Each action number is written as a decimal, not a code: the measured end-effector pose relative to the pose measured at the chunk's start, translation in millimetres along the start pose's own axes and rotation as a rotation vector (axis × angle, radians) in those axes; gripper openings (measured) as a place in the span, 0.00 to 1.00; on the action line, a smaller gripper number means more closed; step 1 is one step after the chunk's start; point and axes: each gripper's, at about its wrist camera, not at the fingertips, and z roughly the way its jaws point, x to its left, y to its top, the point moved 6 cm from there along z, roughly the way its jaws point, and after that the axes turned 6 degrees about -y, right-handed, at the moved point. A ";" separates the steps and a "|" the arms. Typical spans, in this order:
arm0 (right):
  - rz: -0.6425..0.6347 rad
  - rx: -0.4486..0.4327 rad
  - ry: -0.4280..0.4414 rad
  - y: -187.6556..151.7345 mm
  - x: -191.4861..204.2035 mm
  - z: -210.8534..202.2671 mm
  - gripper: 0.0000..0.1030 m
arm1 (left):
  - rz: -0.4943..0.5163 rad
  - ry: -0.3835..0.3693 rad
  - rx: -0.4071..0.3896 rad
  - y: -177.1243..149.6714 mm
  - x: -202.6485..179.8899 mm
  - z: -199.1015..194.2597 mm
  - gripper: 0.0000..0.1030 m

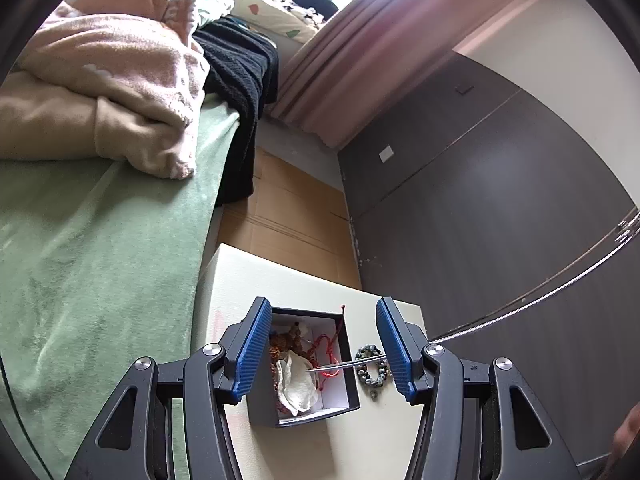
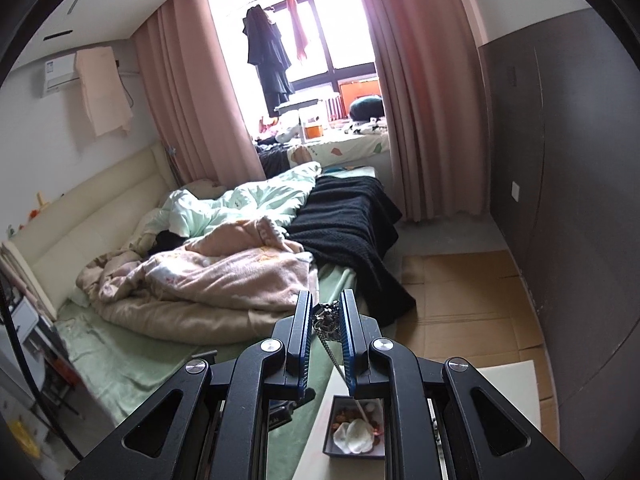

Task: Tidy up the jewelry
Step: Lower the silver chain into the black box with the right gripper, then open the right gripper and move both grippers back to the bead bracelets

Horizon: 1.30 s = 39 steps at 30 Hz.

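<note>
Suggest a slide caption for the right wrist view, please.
Right tongs shut on a silver chain, its tail hanging into the open jewelry box below.

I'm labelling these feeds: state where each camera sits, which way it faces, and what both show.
Left wrist: behind the open left gripper, looking down at the jewelry box, bead bracelet beside it.
Right wrist: behind the right gripper, shut on a silver chain, facing bed and window.
Shared: box, chain, bed.

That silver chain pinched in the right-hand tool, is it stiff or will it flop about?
Probably floppy: the chain bunches between the right gripper fingers, and its tail hangs toward the box. It likely swings when moved. Its fine links look light and may slip loose.
</note>
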 end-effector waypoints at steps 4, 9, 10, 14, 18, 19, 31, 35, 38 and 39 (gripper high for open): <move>0.005 0.055 0.018 -23.1 2.7 25.9 0.14 | -0.009 0.000 -0.008 2.1 3.7 -3.2 0.54; 0.028 0.134 0.040 -60.1 -1.1 60.4 0.14 | -0.027 0.011 -0.011 4.9 9.7 -3.9 0.54; 0.033 0.149 0.044 -68.2 -2.5 67.0 0.14 | -0.030 0.011 -0.013 5.5 10.5 -3.8 0.54; 0.062 0.208 0.060 -101.8 -10.8 91.4 0.14 | -0.047 0.020 -0.021 8.0 16.4 -5.8 0.54; 0.102 0.262 0.082 -136.8 -23.6 116.5 0.14 | -0.053 0.030 -0.026 8.5 19.2 -7.9 0.54; 0.110 0.272 0.086 -143.7 -26.0 121.5 0.14 | -0.054 0.036 -0.027 8.6 20.0 -7.9 0.54; 0.234 0.480 0.127 -214.3 -56.4 178.7 0.28 | -0.030 0.070 -0.003 4.6 16.5 5.7 0.54; 0.290 0.426 0.122 -207.5 -78.7 157.6 0.44 | -0.020 0.061 0.005 1.1 7.4 13.2 0.54; 0.333 0.379 0.085 -202.8 -100.6 136.3 0.49 | 0.002 0.051 0.022 -4.9 -3.8 21.6 0.54; 0.338 0.367 0.065 -202.4 -107.2 130.1 0.49 | 0.012 0.048 0.031 -7.7 -7.8 24.7 0.54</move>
